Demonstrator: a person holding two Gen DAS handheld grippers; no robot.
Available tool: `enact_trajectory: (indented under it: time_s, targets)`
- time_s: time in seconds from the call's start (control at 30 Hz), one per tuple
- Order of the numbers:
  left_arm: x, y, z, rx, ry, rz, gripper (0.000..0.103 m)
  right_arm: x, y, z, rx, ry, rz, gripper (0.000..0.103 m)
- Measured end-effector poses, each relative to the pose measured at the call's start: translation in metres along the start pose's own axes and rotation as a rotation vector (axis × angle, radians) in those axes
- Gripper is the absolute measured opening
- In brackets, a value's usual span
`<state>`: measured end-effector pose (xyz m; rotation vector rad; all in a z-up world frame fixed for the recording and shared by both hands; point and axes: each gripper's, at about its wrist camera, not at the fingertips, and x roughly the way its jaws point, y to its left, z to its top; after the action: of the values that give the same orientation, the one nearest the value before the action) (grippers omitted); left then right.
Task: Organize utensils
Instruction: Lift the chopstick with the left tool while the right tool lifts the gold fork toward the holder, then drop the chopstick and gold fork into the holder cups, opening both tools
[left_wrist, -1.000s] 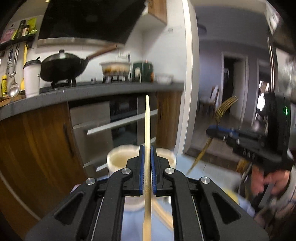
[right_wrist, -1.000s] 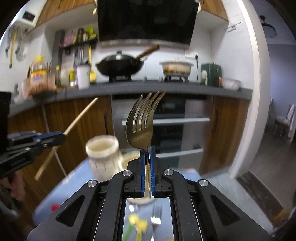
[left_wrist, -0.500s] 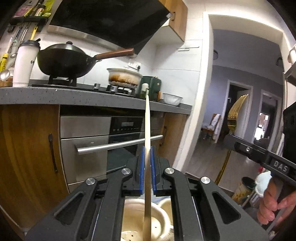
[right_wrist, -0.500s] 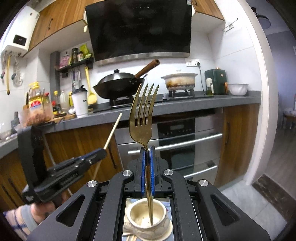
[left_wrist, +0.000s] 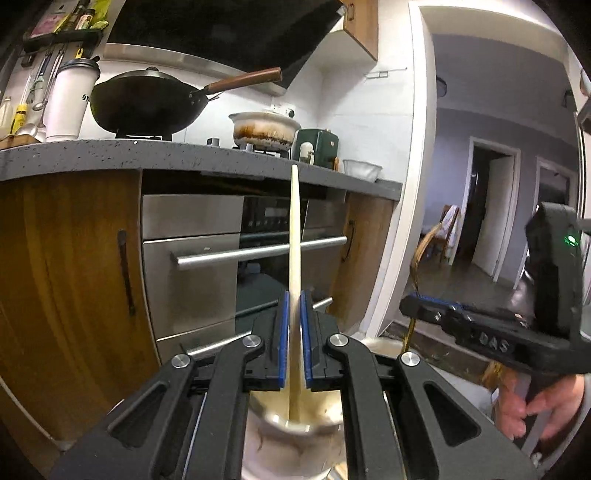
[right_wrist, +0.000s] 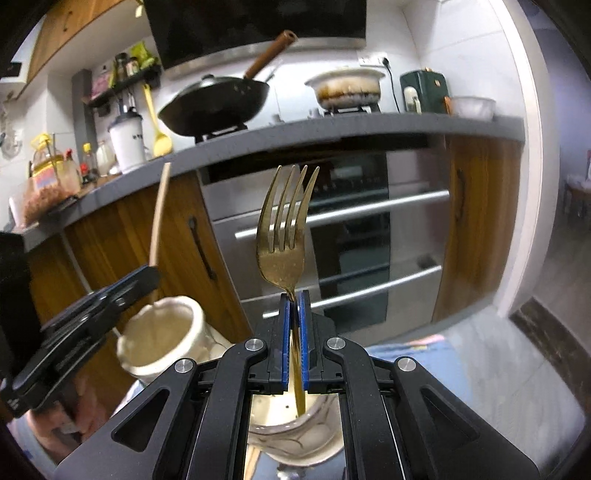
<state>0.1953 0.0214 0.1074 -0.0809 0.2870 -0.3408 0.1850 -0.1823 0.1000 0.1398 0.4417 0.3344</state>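
Observation:
My left gripper (left_wrist: 294, 306) is shut on a pale wooden chopstick (left_wrist: 294, 236) that stands upright, its lower end inside a cream ceramic holder (left_wrist: 295, 424) below the jaws. My right gripper (right_wrist: 294, 306) is shut on a gold fork (right_wrist: 284, 229), tines up, its handle end reaching into a second cream holder (right_wrist: 295, 439) under it. In the right wrist view the left gripper (right_wrist: 110, 299) shows at the left over the first holder (right_wrist: 162, 336) with the chopstick (right_wrist: 159, 218). In the left wrist view the right gripper (left_wrist: 436, 314) shows at the right.
Both holders stand on a light blue surface (right_wrist: 413, 354). Behind are wooden cabinets (left_wrist: 70, 280), an oven with steel handles (left_wrist: 258, 254), and a grey counter (left_wrist: 184, 158) with a black wok (left_wrist: 147, 103), a white pot (left_wrist: 264, 127) and a white cup (left_wrist: 72, 101).
Both grippers have come down, each lowering its utensil's end into its cream holder. The right gripper has tilted and the left holder now shows beside it.

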Motion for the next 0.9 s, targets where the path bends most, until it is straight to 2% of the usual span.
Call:
enact_trajectory:
  time_s: [0.17,0.23,0.3,0.4,0.47,0.53,0.63,0.67,0.7,0.73,0.8,0.9]
  targets:
    - [-0.007,-0.001,-0.005,0.037,0.024,0.033,0.009,0.004,-0.005,0.000,0.016,0.013,-0.020,0.006]
    - [-0.010,-0.001,-0.006,0.050,0.031,0.047,0.018,0.005,-0.006,0.001,0.021,0.018,-0.029,0.006]
    - [-0.014,-0.001,-0.005,0.055,0.031,0.058,0.033,0.005,-0.008,0.002,0.024,0.023,-0.032,0.006]
    - [-0.022,-0.001,-0.005,0.058,0.028,0.064,0.041,0.004,-0.009,0.002,0.024,0.024,-0.035,0.007]
    - [-0.026,-0.001,-0.004,0.062,0.033,0.074,0.046,0.003,-0.009,0.003,0.026,0.024,-0.032,0.014]
    - [-0.031,-0.001,-0.002,0.065,0.033,0.086,0.055,-0.001,-0.009,0.003,0.031,0.014,-0.022,0.031]
    - [-0.040,-0.001,-0.001,0.058,0.027,0.086,0.067,-0.011,-0.009,0.002,0.027,0.001,-0.018,0.039]
    - [-0.044,-0.001,-0.001,0.057,0.025,0.088,0.074,-0.015,-0.010,0.002,0.025,-0.005,-0.021,0.043]
    - [-0.047,-0.001,-0.001,0.056,0.022,0.089,0.082,-0.018,-0.010,0.001,0.025,-0.009,-0.021,0.052]
    - [-0.051,-0.002,-0.001,0.056,0.018,0.090,0.086,-0.024,-0.011,0.000,0.028,-0.018,-0.018,0.060]
    - [-0.058,-0.005,-0.001,0.058,0.015,0.096,0.096,-0.033,-0.014,-0.003,0.032,-0.027,-0.014,0.070]
    - [-0.067,-0.009,-0.002,0.055,0.027,0.099,0.097,-0.047,-0.018,-0.008,0.036,-0.042,-0.013,0.090]
